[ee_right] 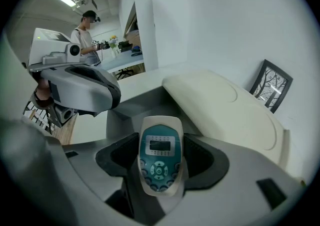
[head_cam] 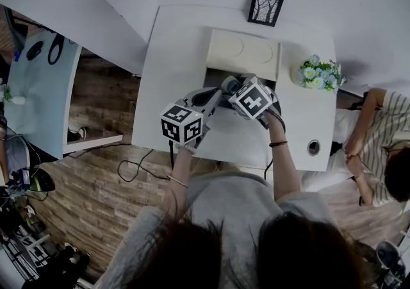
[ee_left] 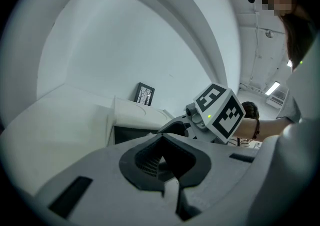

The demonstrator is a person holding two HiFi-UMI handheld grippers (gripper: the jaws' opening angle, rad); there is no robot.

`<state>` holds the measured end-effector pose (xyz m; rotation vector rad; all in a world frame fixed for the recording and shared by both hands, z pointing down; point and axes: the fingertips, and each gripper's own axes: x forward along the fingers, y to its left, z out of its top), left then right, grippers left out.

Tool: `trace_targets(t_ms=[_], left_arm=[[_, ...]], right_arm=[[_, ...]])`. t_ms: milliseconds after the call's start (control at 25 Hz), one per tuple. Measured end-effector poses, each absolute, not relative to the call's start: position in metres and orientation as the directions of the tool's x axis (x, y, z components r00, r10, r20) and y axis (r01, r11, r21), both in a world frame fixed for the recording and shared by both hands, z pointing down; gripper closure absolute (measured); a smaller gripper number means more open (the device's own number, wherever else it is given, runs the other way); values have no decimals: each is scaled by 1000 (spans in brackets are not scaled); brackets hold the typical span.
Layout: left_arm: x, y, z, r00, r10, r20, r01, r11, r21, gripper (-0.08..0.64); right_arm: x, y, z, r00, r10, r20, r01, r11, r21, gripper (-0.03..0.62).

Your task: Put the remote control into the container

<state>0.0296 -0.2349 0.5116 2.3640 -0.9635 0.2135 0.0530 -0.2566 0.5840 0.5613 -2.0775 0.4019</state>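
Note:
My right gripper (ee_right: 161,170) is shut on a white remote control (ee_right: 160,145) with a teal face, a small screen and buttons; the remote stands upright between the jaws. Just beyond it lies the cream container (head_cam: 243,54), its lid (ee_right: 225,109) raised behind a dark opening (head_cam: 214,79). In the head view the right gripper (head_cam: 230,86) holds the remote at that opening's front edge. My left gripper (head_cam: 213,97) hovers close beside it on the left. Its jaws (ee_left: 162,162) are shut with nothing between them. The right gripper's marker cube (ee_left: 220,112) shows in the left gripper view.
The container sits on a white table (head_cam: 173,57). A framed tree picture (head_cam: 265,8) stands behind it and a small flower bunch (head_cam: 318,74) to its right. A round hole (head_cam: 313,147) is near the table's front right. A seated person (head_cam: 378,127) is at the right.

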Motion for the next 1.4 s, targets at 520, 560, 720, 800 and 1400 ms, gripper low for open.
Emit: trace_targets(t_ms=[520,560,720,800,1400], left_arm=[[26,-236,516,727,-587,355,-682,-564,465,557],[26,-236,516,727,-588,355,-683,-563,465,557],[24,-235,518,722,-593,357,-687,-558,465,557],[23,-235,518,721,-594,357,-689,-556,466,557],[22,-232,518,714,-602,356,-695,-548,466,557]], right_arm=[[50,-256,600,-407,-210,889,-510,860,-30,313],[51,-256,602,-401,-211,891,-511,859,-27,313],[52,-257,603,-388,-218,895,-513,859,-13,313],[53,-256,606,-380,-219,899,-512,859,-7,313],[52,-255,611,-384,-229,894,-532,847,-11,313]])
